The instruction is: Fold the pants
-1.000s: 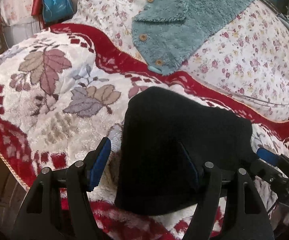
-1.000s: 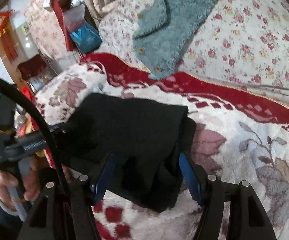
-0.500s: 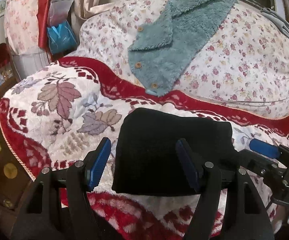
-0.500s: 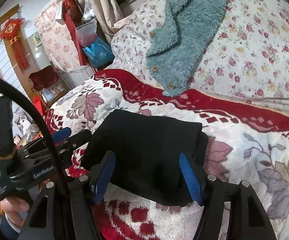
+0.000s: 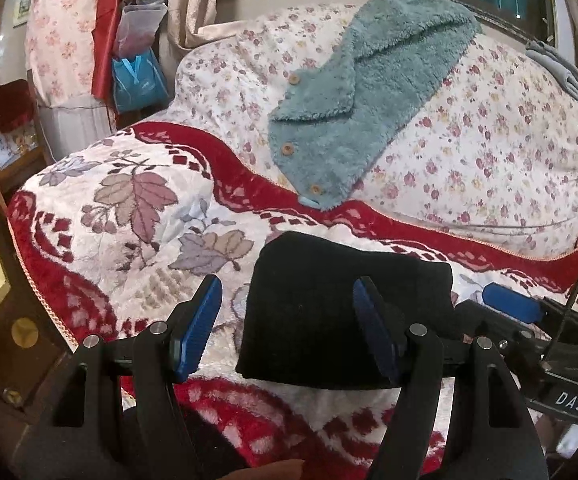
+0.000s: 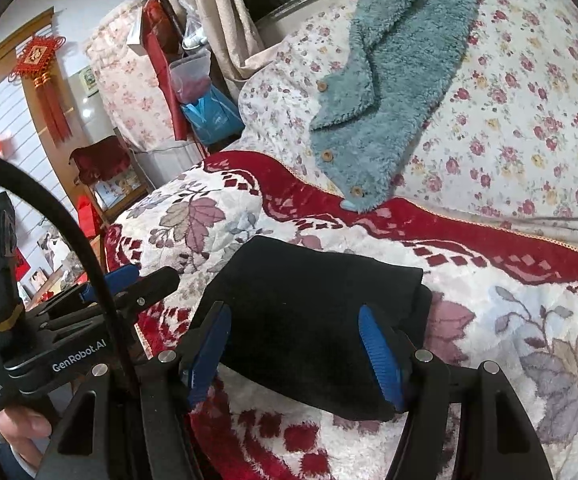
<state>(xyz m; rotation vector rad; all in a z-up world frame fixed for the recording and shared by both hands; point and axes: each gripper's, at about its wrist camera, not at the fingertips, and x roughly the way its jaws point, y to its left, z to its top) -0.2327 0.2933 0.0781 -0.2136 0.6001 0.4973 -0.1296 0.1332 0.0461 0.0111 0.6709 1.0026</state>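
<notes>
The black pants (image 5: 341, 308) lie folded into a compact rectangle on the red and white leaf-pattern blanket (image 5: 137, 216); they also show in the right wrist view (image 6: 309, 320). My left gripper (image 5: 289, 332) is open and empty, held back above the bundle's near left edge. My right gripper (image 6: 297, 352) is open and empty above the bundle's near edge. The right gripper also shows at the right of the left wrist view (image 5: 509, 308), and the left gripper at the left of the right wrist view (image 6: 121, 284).
A teal fleece garment with wooden buttons (image 5: 361, 92) lies on a floral quilt (image 5: 489, 152) behind the blanket. The bed's left edge drops to a wooden cabinet (image 5: 17, 340). Bags and cloths hang at the far left (image 5: 137, 76).
Both grippers have drawn back and up from the folded pants, so the bundle looks smaller and farther. The pants lie still.
</notes>
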